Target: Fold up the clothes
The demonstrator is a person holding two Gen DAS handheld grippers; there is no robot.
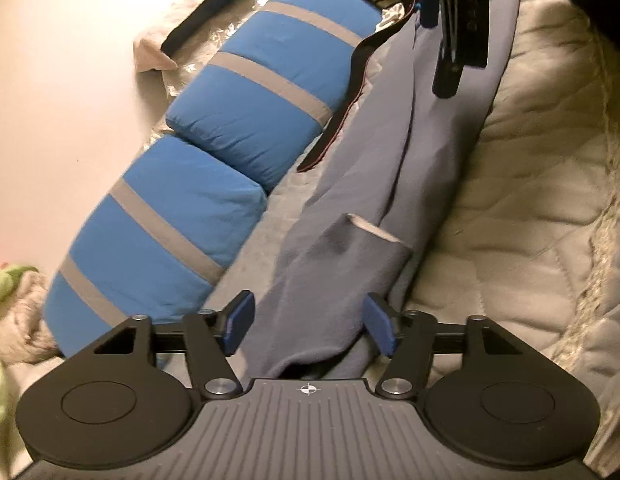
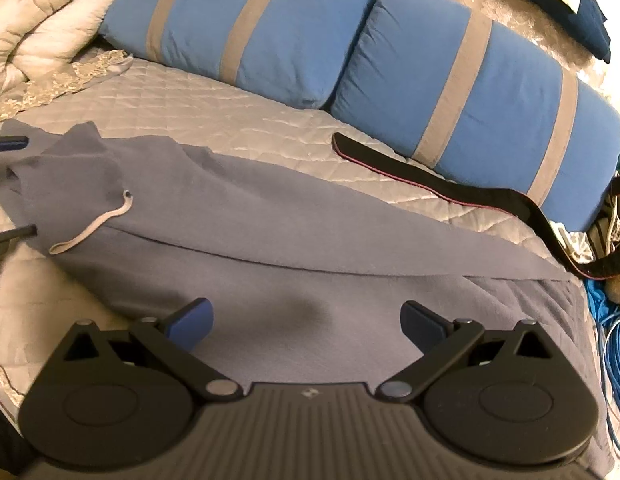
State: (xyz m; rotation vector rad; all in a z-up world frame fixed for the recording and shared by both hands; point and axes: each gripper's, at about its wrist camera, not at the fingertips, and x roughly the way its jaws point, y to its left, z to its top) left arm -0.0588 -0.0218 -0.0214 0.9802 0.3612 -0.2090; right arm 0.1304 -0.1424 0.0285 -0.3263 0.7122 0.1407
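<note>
From the left wrist, the grey-blue garment [image 1: 350, 208] is lying as a long, loosely bunched strip on the quilted bed [image 1: 550, 160], its long axis running straight away from the left gripper [image 1: 309, 326] toward the right gripper [image 1: 450, 52] at the far end. The near end of the cloth is passing between the left gripper's blue pads [image 1: 240, 324], which are standing apart and released, gripping nothing; a turned-up hem with a pale lining [image 1: 374, 232] is sitting just ahead. The striped blue pillows [image 1: 198, 184] are crowding the left side, with a black strap [image 1: 350, 92] lying against the cloth there, while the open quilt is offering room on the right.

From the right wrist, the garment [image 2: 290, 240] is stretching leftward across the bed [image 2: 214, 112], its hem end near the left gripper [image 2: 6, 184] at the frame's left edge. The right gripper [image 2: 308, 326] is hovering over the wide end, spread open, cloth beneath it but not pinched. The black strap [image 2: 450, 188] and pillows [image 2: 470, 80] are bounding the far side; blue cables [image 2: 614, 352] are hanging off the bed's right edge. Each gripper seems placed at its own end, so any fold will likely be running along this axis.
</note>
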